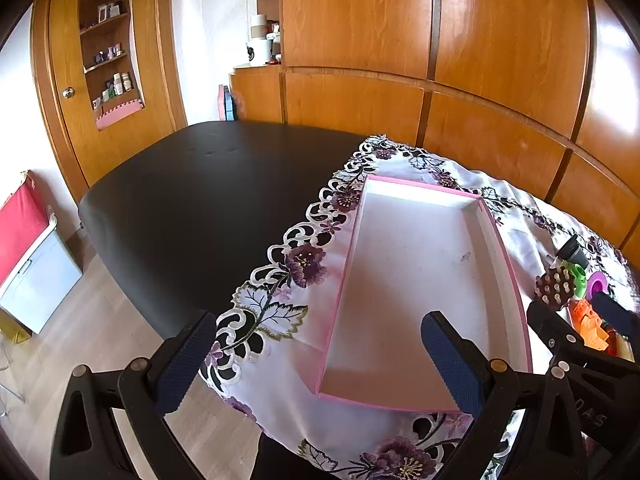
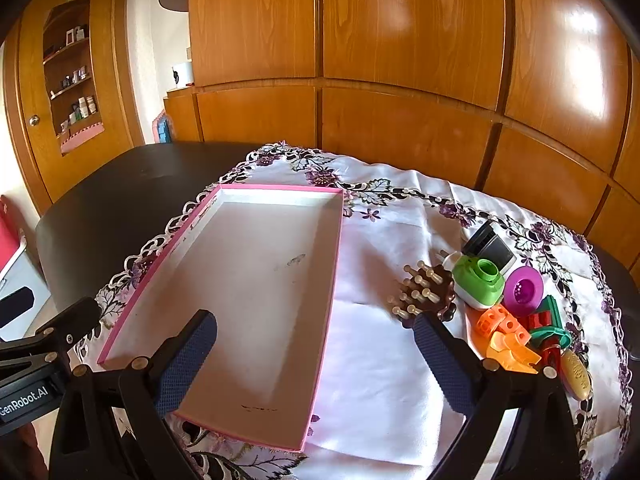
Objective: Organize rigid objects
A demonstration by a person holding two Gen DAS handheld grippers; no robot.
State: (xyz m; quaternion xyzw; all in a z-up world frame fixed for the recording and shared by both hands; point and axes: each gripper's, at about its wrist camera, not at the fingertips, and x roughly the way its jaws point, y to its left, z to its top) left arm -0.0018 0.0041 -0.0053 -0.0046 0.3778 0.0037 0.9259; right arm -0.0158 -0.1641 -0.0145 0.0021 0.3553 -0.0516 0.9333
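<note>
A shallow pink-rimmed white box [image 2: 200, 216] lies empty on the embroidered cloth; it also shows in the left wrist view [image 1: 352, 240]. To its right lies a pile of small objects: a brown brush with pegs [image 2: 430, 290], a green and white toy [image 2: 480, 282], a purple cup [image 2: 523, 289], a black and grey item [image 2: 490, 245], orange blocks [image 2: 505, 336] and red and teal pieces [image 2: 548, 326]. My right gripper [image 2: 314, 330] is open and empty above the box's near end. My left gripper [image 1: 320, 332] is open and empty over the box's near left corner.
A white cloth with purple flower embroidery [image 2: 392, 216] covers the right part of a black table [image 1: 200, 200]. Wooden cabinet panels [image 2: 400, 80] stand close behind the table. A red and white bin [image 1: 28, 248] sits on the floor at the left.
</note>
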